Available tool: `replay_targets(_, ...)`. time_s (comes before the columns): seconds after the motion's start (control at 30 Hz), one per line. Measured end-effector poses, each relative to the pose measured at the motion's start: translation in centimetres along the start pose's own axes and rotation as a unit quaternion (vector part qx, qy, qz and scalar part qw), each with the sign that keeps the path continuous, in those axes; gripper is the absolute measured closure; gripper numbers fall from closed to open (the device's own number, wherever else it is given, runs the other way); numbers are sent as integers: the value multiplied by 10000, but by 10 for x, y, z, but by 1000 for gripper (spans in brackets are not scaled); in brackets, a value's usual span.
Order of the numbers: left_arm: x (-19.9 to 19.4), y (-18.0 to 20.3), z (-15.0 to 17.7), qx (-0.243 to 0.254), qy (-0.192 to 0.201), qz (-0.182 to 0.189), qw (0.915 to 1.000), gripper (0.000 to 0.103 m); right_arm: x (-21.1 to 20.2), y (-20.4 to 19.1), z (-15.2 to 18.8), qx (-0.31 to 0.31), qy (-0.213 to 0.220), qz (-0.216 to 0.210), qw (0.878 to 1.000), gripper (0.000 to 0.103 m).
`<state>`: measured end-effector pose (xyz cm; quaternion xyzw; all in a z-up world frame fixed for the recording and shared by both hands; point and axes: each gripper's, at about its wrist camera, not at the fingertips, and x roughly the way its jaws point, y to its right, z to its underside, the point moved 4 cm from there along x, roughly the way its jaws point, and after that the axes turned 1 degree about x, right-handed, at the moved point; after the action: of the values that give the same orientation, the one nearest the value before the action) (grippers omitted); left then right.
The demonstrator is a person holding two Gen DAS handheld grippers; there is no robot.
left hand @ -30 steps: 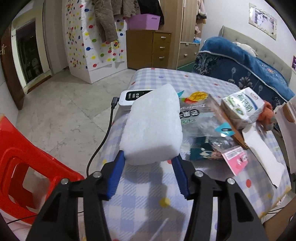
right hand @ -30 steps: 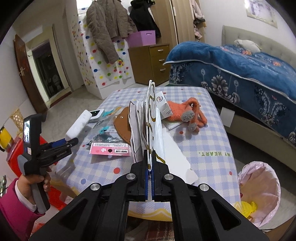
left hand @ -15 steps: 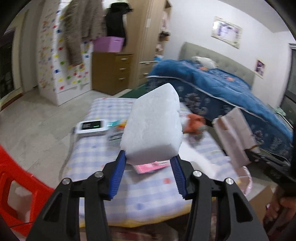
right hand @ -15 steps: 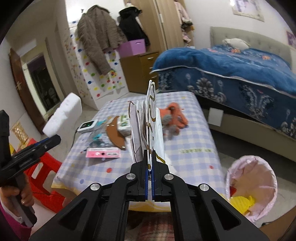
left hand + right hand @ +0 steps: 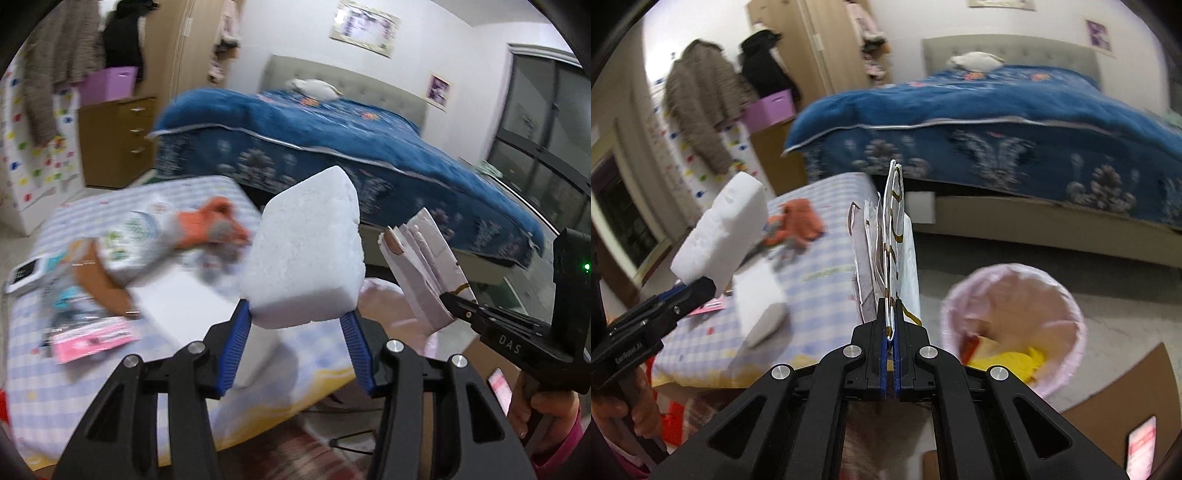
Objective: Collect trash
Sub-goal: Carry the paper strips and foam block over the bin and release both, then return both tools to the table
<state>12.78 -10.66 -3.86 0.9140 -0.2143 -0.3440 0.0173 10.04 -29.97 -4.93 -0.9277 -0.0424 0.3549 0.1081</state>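
Observation:
My left gripper [image 5: 295, 325] is shut on a white foam block [image 5: 306, 251] and holds it in the air past the table's right end. The block also shows in the right wrist view [image 5: 720, 232]. My right gripper [image 5: 891, 325] is shut on a flattened white paper bag [image 5: 890, 240] that stands upright between the fingers; the bag shows in the left wrist view [image 5: 424, 266] too. A bin with a pink liner [image 5: 1015, 325] stands on the floor to the lower right, with yellow trash inside. It is partly hidden behind the block in the left wrist view [image 5: 380, 306].
The checked table [image 5: 74, 376] holds an orange plush toy [image 5: 218, 225], a tissue pack [image 5: 129, 240], a pink packet [image 5: 92, 336], a white box [image 5: 192, 306] and a small device [image 5: 22, 273]. A blue bed [image 5: 997, 122] stands behind. Brown cardboard [image 5: 1115, 402] lies by the bin.
Both grippers have swung right, away from the table toward the bin, each still holding its load. The bin now looms larger in the right wrist view.

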Motion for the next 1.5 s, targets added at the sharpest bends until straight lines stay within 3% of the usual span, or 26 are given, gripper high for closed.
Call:
replay_targets(0.17,42,39,-3,178,-275,402,9987,53,3,47,4,390,-48,315,9987,101)
replay_targets(0.57,123,116,-12,779,-648,897,9908,50,41,130,19,1033,-354,798,9908,99)
replay_targets(0.73,150,135,-14,932,-721,1030,9877,38,58,155,18,1084,-424,941,9887,96)
replay_targets(0.77,155,137,-14,944,-741,1039,9873,37,63,159,17,1076,-448,949,9886,94)
replay_targets(0.83,161,138,-16,946,-771,1032,9872,29,71,166,17,1083,-509,1041,9873,75)
replay_targets(1.13,135,108,-15,807,-689,728,9917,28,40,158,14,1151,-261,1081,9871,73)
replay_targets(1.5,48,48,-3,533,-455,123,9975,28,-7,76,-1,536,189,614,9965,73)
